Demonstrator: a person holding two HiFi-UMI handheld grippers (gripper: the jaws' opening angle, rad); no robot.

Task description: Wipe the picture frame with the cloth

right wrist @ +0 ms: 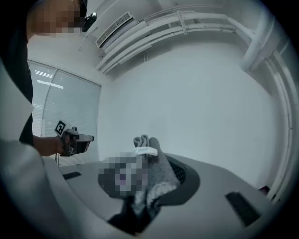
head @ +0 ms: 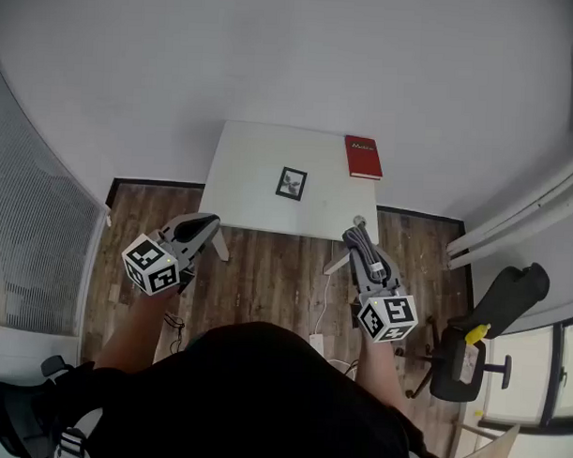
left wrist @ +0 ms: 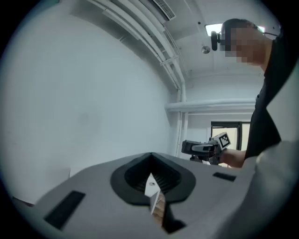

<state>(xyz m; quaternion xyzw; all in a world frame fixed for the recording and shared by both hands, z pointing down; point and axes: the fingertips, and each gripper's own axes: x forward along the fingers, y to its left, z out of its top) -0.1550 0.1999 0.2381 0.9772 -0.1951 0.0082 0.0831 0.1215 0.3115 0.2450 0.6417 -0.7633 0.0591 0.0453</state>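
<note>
Picture frame [head: 291, 183]: flat on the table [head: 246, 166], well apart from both grippers.
Right gripper [head: 360, 228]: pinching the grey cloth [right wrist: 161, 170].
Left gripper [head: 208, 224]: pressed together, probably empty.
Next: lower the cloth flat onto the frame; the left tip could steady its edge.

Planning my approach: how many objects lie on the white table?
2: a picture frame near the middle, and a red book at the far right corner. None appears hidden.
</note>
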